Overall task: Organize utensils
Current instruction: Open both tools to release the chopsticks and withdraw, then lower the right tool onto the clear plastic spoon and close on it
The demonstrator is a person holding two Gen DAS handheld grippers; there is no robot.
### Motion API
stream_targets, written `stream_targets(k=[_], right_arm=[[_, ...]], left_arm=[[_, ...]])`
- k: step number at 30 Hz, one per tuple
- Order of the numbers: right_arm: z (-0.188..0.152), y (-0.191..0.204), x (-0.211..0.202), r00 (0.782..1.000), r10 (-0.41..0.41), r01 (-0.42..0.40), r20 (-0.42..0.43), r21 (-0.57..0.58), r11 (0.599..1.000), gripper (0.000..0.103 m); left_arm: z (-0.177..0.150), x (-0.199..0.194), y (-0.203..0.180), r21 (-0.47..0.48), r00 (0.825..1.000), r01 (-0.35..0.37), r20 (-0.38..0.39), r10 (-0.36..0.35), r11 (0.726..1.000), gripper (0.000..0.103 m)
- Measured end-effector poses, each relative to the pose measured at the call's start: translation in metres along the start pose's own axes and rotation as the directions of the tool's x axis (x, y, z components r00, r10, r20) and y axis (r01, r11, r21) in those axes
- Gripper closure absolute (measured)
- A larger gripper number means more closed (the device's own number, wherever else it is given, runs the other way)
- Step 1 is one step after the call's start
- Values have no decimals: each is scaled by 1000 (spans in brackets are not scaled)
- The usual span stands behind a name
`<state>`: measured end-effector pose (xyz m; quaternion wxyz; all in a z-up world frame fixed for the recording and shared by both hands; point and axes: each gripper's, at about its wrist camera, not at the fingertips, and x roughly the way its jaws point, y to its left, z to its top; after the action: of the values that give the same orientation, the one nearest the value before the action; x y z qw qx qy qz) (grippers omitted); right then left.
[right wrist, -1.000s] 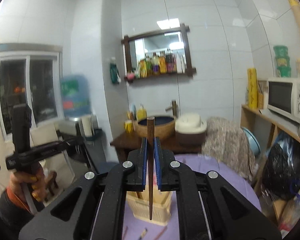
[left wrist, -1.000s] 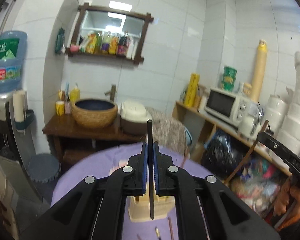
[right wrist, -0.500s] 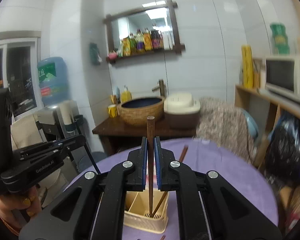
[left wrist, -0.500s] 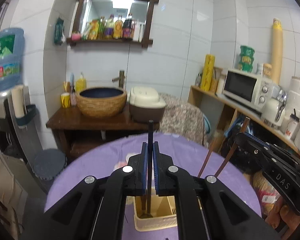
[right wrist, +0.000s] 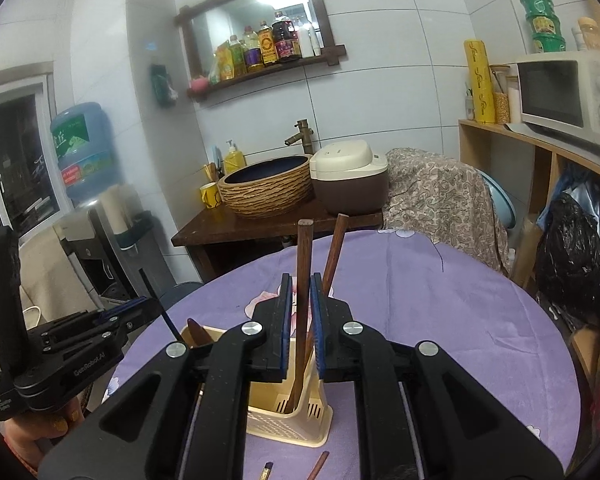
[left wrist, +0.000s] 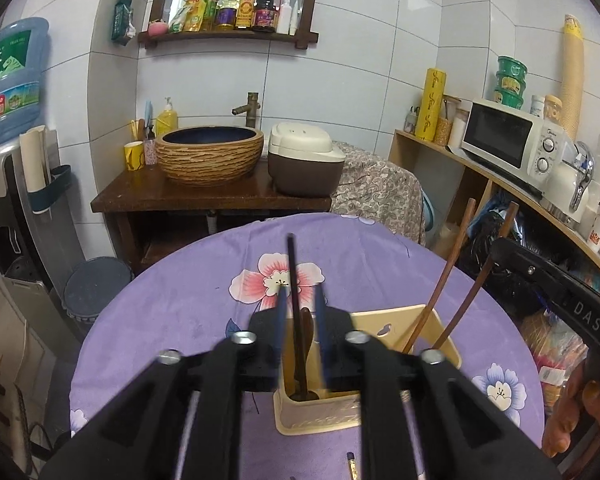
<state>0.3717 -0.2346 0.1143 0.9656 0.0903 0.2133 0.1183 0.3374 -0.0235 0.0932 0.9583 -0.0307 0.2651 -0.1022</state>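
While my left gripper (left wrist: 300, 316) opens off the black utensil (left wrist: 294, 300) and my right gripper (right wrist: 300, 320) opens off the brown chopstick (right wrist: 303, 280), both seem seated in the cream holder (left wrist: 440, 336) at lower centre, so next I lift clear.

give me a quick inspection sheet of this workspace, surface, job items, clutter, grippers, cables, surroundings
surface: round table with purple floral cloth.
job's things: cream utensil holder on the table; black chopstick standing in it between the left jaws; brown chopstick in it between the right jaws, a second brown chopstick leaning beside it.
clutter: pencil and a brown stick lying on the cloth at the near edge.
grippers: left gripper jaws opening, clear of the black chopstick; right gripper jaws opening around the brown chopstick.
cables: nothing seen.
surroundings: basin, rice cooker, microwave, water bottle.
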Motion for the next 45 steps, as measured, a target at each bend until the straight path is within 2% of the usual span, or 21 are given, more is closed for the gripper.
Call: stream_targets(k=[1,2,3,4,6,8,9,10,12,14,17,23,27,30,33,36,38,41,45], right_arm=[[-1,2,-2,1000,-7,7,4,-10,1000,74],[-2,3,-4,1000,-13,13,11,-22,1000,63],[-3,5,-8,999,-19,20,29,-30,999,43],[-4,6,-13,998,-29,31,51,-35,999,36],[-6,10,-22,997,-36,39,68,-45,998,32],[-9,13,-31,996,-33,36,77,-50,998,27],[-13,14,-38,996,-29,34,90,-56,998,23],[-17,16,-45,994,-34,41,99,-64,997,16],[-27,17,-58,992,-41,49,120,-69,996,7],[-40,15,-71,990,-16,25,139,-67,997,6],[-65,11,-84,992,-19,26,123,-56,998,6],[-119,-2,-83,996,-84,82,-20,-86,993,6],[-161,-19,-88,988,-112,105,-103,-68,992,6],[-189,-29,-89,976,-121,112,-182,-57,992,6],[-205,-35,-92,971,-118,115,-210,-28,993,6],[-212,-31,-91,968,-90,84,-236,-38,996,6],[-214,-23,-86,962,-64,44,-265,-83,996,6],[-219,-4,-76,948,6,-59,-319,-156,986,8],[-225,15,-59,916,75,-181,-395,-239,954,23]], left_arm=[[-2,-7,1,-7,1000,-7,26,7,1000,49],[-2,-11,1,-13,999,-10,44,10,1000,38],[-5,-19,3,-19,997,-9,70,11,1000,37],[-7,-24,2,-19,997,-7,78,8,1000,36],[-15,-35,2,-13,996,-14,93,16,1000,32],[-22,-45,3,-11,993,-30,112,31,999,22],[-29,-52,5,-14,991,-40,126,41,999,20],[-33,-56,5,-17,990,-44,130,46,999,16],[-46,-65,9,-23,990,-50,134,52,998,11],[-59,-72,10,-30,989,-63,133,67,998,6],[-81,-80,11,-20,990,-70,123,72,997,5],[-134,-78,17,18,992,-124,32,123,992,5],[-163,-73,37,-51,990,-137,-43,135,989,6],[-183,-68,46,-90,988,-104,-120,93,991,17],[-193,-66,40,-72,985,-89,-154,77,993,28],[-201,-63,32,-61,982,-65,-182,53,996,36],[-206,-60,28,-57,979,-56,-200,44,997,38],[-210,-60,27,-61,977,-53,-209,39,997,38],[-212,-63,30,-60,977,-60,-209,47,996,38]])
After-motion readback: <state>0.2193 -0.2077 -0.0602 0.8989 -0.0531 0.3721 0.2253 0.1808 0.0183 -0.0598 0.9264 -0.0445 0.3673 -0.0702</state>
